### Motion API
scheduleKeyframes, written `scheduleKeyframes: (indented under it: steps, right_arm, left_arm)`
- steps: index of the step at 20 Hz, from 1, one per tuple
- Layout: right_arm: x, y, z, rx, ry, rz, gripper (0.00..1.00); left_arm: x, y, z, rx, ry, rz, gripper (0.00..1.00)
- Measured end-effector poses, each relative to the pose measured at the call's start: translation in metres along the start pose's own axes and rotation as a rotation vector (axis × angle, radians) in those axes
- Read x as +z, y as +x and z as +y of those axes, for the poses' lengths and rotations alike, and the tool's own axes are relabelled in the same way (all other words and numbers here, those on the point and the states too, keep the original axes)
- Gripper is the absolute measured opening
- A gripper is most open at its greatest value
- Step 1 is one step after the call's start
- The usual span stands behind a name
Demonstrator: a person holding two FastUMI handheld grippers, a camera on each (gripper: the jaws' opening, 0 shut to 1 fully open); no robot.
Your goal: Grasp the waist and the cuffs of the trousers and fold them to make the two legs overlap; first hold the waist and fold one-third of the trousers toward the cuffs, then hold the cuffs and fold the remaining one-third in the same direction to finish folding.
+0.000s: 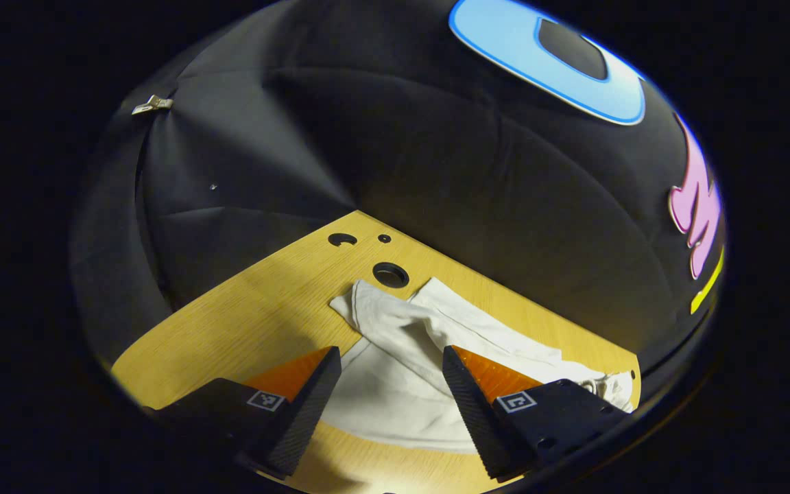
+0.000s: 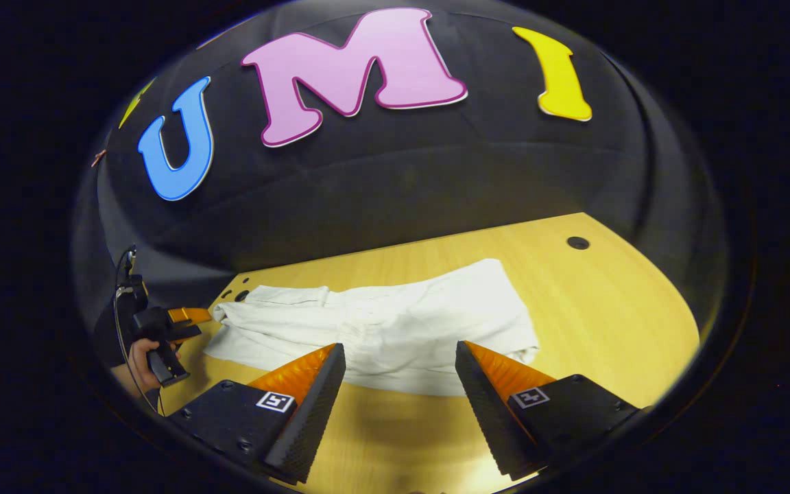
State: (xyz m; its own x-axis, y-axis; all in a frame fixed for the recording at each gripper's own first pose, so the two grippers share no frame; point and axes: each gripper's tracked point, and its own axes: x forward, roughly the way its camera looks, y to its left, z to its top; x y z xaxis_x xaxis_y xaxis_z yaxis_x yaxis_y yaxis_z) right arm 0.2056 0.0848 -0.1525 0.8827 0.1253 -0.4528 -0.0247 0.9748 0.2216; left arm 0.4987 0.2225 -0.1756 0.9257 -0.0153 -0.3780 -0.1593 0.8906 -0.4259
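on the wooden bench (image 2: 614,302) we see the white trousers (image 2: 381,329) lying flat and somewhat rumpled, stretched sideways across the right gripper view. one end reaches toward the bench corner with its round holes (image 2: 241,296), the other end spreads wider toward the middle of the bench. our right gripper (image 2: 400,360) hangs just above the near edge of the trousers with its fingers spread wide apart, nothing between them, and we see bare wood under the gap. at the left of that view a hand (image 2: 140,357) holds the left gripper (image 2: 186,322) beside the corner end of the cloth; from here we cannot tell how its fingers stand.

in the left gripper view the left gripper (image 1: 389,360) is spread open too, with the trousers (image 1: 395,391) showing between and beyond its fingers, apart from the pads. a folded, bunched part of the cloth rises toward the large hole (image 1: 390,274) in the bench (image 1: 230,329), and a flatter layer runs off to the right along the far edge. black cloth wall (image 1: 436,171) stands behind the bench.
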Motion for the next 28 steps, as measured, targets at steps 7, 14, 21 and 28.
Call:
scheduleKeyframes:
  steps: [7,14,21,28]
  right_arm:
    - [-0.032,-0.083,-0.062,-0.126,0.007,0.076,0.98]
    - [-0.054,-0.094,-0.056,-0.096,-0.026,0.138,0.98]
    - [-0.054,-0.108,-0.066,-0.112,-0.025,0.121,0.98]
    - [-0.043,-0.129,-0.088,-0.156,-0.029,0.073,0.98]
  left_arm:
    - [-0.004,0.067,0.020,0.127,0.040,0.016,0.98]
    - [-0.025,0.076,0.007,0.196,0.338,0.085,0.70]
    - [-0.032,0.069,-0.001,0.148,0.388,0.109,0.23]
    - [-0.038,0.055,-0.010,0.140,0.247,0.114,0.06]
